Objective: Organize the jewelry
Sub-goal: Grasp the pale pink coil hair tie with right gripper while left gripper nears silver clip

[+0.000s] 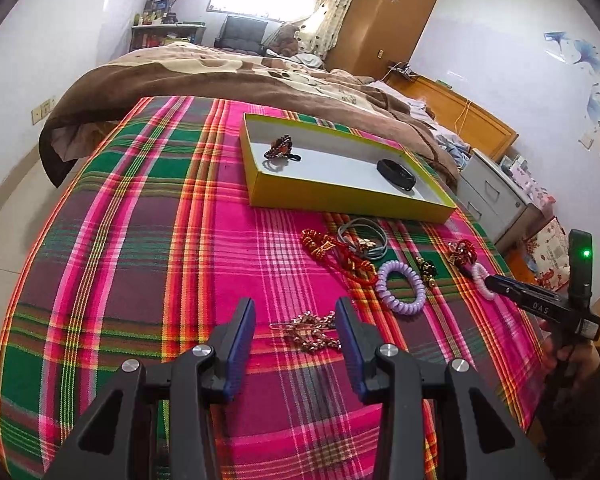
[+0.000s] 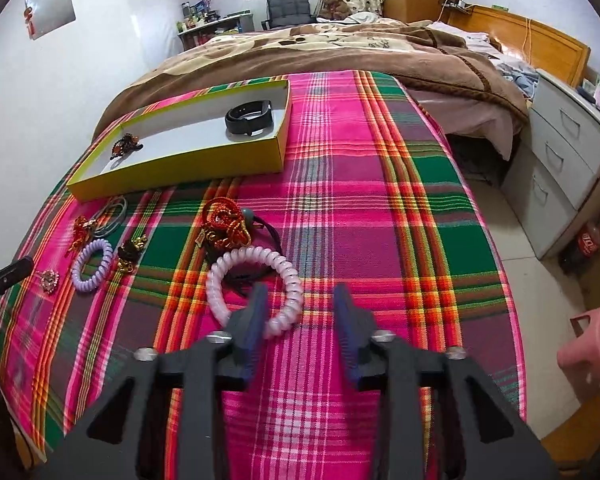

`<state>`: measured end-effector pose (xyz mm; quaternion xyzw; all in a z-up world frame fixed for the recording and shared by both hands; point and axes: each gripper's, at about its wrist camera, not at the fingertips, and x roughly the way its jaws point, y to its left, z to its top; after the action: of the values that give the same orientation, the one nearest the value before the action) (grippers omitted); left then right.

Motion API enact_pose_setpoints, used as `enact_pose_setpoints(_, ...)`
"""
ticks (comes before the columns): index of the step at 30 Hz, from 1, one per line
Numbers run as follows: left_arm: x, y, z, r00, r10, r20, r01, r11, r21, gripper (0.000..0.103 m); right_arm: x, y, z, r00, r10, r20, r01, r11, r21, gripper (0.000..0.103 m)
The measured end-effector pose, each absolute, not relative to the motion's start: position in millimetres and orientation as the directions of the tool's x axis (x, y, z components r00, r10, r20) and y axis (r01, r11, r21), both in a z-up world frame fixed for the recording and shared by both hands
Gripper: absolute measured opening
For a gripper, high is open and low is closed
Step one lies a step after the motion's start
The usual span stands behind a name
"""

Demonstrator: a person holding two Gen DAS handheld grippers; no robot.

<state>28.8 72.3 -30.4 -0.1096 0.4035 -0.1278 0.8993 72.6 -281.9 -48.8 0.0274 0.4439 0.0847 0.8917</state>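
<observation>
My left gripper (image 1: 296,322) stands open just above the plaid cloth, with a gold jewelled hair clip (image 1: 308,332) lying between its fingers, untouched. My right gripper (image 2: 302,308) is open over a pink-white spiral hair tie (image 2: 252,280). The tie's near loop lies between the jaws, beside the left pad and clear of the right one. A yellow box (image 1: 340,200) (image 2: 180,176) farther back holds a beaded butterfly piece (image 1: 278,148) (image 2: 126,144) and a black band (image 1: 396,174) (image 2: 248,118).
Loose on the cloth lie a purple spiral tie (image 1: 400,288) (image 2: 90,266), red cord pieces (image 1: 332,252) (image 2: 224,220), grey hair ties (image 1: 364,236) and a black-gold piece (image 1: 426,270). A bed with a brown blanket (image 2: 340,48) lies beyond, grey drawers (image 2: 560,152) to the right.
</observation>
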Motion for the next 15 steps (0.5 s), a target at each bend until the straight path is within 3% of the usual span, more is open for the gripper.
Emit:
enact_pose_setpoints(5,33,68,-34,0.630,-0.334,-0.701,0.171,0.940,-0.294,0.041,73,-284,-49,0.587,0.172,-0.791,-0.121,0.985,0.125,0.010)
enact_pose_setpoints(15,32,52,-40,0.588,-0.373,-0.718,0.238,0.928,-0.288,0.041,65,-290,-39,0.622,0.189,-0.760,-0.098,0.982,0.164,0.009)
